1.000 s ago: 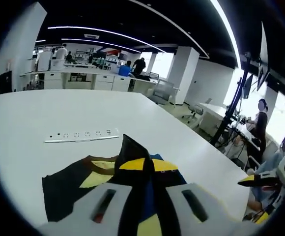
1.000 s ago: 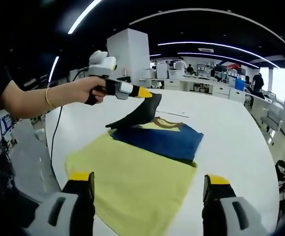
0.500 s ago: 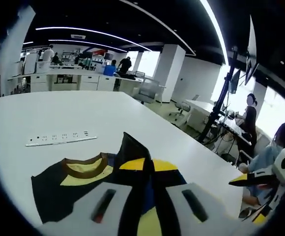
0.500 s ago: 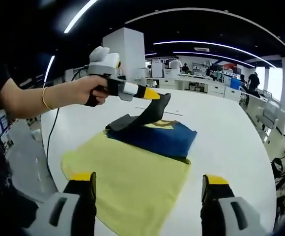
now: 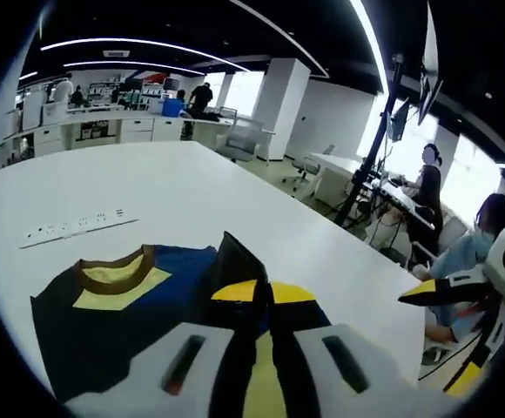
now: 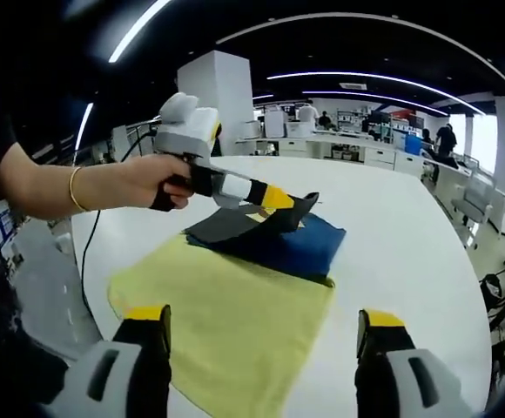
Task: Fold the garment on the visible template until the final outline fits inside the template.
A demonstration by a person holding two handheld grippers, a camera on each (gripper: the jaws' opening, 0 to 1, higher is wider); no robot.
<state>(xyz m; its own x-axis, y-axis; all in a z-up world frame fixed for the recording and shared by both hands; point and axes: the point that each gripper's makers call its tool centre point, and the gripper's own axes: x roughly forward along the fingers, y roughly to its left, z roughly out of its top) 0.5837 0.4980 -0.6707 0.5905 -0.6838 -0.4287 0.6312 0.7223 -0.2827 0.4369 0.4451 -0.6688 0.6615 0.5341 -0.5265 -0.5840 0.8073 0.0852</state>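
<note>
White table (image 6: 427, 235) in an open office carries the yellow template (image 6: 235, 322), with the dark garment (image 6: 279, 244) lying across its far end. Left gripper (image 6: 279, 198) is clamped on a fold of cloth; right gripper (image 6: 261, 335) hovers with jaws apart. Lay that fold down flat, probably toward the middle, keeping the edges inside the yellow.

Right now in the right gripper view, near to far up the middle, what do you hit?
Yellow template → dark blue garment with the left tool pinching a fold of it → bare white table → far desks.
</note>
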